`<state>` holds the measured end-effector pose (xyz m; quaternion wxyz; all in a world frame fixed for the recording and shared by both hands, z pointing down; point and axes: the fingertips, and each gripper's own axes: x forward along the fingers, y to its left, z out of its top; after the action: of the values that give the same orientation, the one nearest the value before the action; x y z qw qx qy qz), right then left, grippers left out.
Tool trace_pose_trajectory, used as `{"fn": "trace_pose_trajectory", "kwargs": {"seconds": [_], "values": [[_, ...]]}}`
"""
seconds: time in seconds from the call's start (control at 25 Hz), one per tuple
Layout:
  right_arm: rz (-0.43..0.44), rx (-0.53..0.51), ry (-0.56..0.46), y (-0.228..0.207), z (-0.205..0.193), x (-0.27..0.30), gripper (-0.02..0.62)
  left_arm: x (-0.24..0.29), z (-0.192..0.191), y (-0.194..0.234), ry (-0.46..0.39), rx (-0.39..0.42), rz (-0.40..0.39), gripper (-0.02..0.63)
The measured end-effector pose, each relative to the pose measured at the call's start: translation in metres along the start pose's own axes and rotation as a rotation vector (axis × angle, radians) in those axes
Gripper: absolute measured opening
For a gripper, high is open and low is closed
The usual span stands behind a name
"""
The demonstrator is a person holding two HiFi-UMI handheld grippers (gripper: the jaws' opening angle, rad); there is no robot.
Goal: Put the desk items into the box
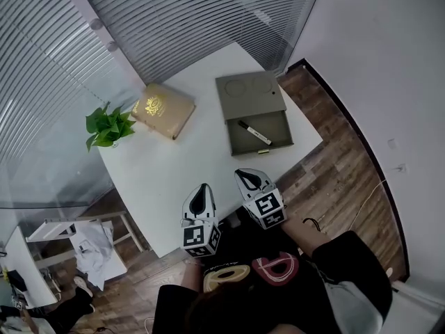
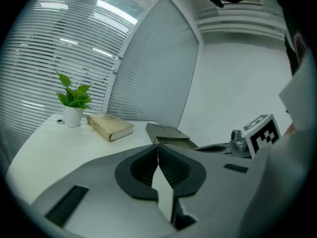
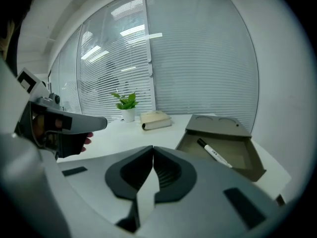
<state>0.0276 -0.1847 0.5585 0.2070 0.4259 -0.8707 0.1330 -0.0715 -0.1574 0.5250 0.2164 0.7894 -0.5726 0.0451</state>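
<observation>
Box (image 1: pixel 247 89), grey, tray drawn out from under its lid, lies at the far right of the white table (image 1: pixel 174 179); a tan book (image 1: pixel 163 110) lies flat to its left, well apart, with a small potted plant (image 1: pixel 108 127) beside the book at the table's left corner. Left gripper (image 2: pixel 157 148) and right gripper (image 3: pixel 152 148) are side by side over the near table edge, each with jaws closed together on nothing. Marker (image 1: pixel 255 133), white with black cap, lies inside the box's open tray.
</observation>
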Motion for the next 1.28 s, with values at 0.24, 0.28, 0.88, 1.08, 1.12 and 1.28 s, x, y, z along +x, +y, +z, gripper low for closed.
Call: {"fn": "trace_pose_trajectory", "kwargs": {"seconds": [0.24, 0.28, 0.88, 1.08, 1.12, 1.28], "values": [[-0.064, 0.001, -0.022, -0.004, 0.003, -0.009, 0.011, -0.006, -0.004, -0.004, 0.001, 0.003, -0.016, 0.018], [-0.079, 0.011, -0.029, -0.006, 0.003, -0.011, 0.011, -0.007, -0.005, -0.004, 0.002, 0.003, -0.017, 0.017], [-0.150, 0.016, -0.055, -0.016, 0.000, -0.029, 0.009, -0.017, -0.012, -0.006, 0.008, -0.008, -0.025, 0.018], [-0.146, 0.005, -0.054, -0.015, 0.000, -0.029, 0.009, -0.017, -0.012, -0.006, 0.006, -0.008, -0.026, 0.017], [-0.144, 0.007, -0.057, -0.015, 0.000, -0.030, 0.009, -0.017, -0.012, -0.007, 0.006, -0.007, -0.027, 0.017], [-0.136, 0.019, -0.065, -0.016, 0.000, -0.030, 0.009, -0.017, -0.013, -0.008, 0.008, -0.005, -0.031, 0.017]]}}
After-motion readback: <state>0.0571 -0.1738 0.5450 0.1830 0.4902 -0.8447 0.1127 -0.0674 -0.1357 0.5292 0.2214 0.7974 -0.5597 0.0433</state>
